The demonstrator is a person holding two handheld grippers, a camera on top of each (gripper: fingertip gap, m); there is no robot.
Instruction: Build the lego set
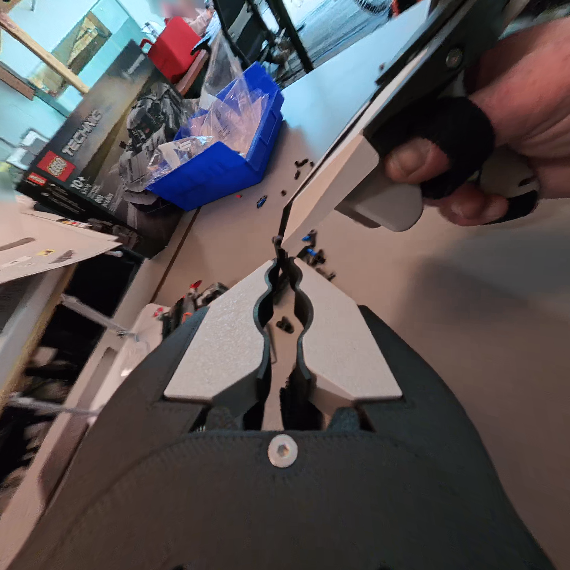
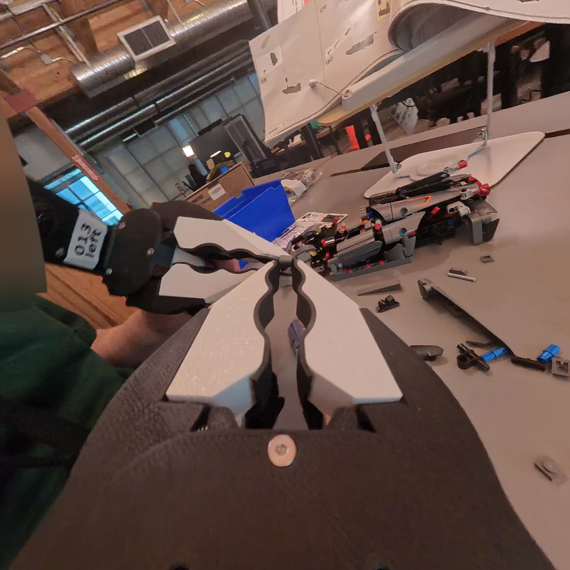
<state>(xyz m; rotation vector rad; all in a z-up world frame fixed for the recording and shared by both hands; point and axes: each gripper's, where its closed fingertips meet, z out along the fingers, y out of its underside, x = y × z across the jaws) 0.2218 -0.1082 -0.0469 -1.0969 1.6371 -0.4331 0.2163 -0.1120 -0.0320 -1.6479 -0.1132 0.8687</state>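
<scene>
Meeting tip to tip, left claw (image 2: 282,262) and right claw (image 2: 285,266) apparently both pinch one small grey piece (image 2: 285,261); the car model (image 2: 401,228) at two o'clock looks well advanced, loose parts (image 2: 481,357) remaining on the bench (image 2: 462,431).

Blue bin (image 1: 216,166) of clear bags, red container (image 1: 174,46) beyond

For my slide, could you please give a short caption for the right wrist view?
Two claws meet tip to tip on a small grey piece above the table, beside the half-built model.

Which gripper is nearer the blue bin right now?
Hard to call: left gripper and right gripper meet tip to tip on one small dark piece, both held short of the blue bin.
</scene>
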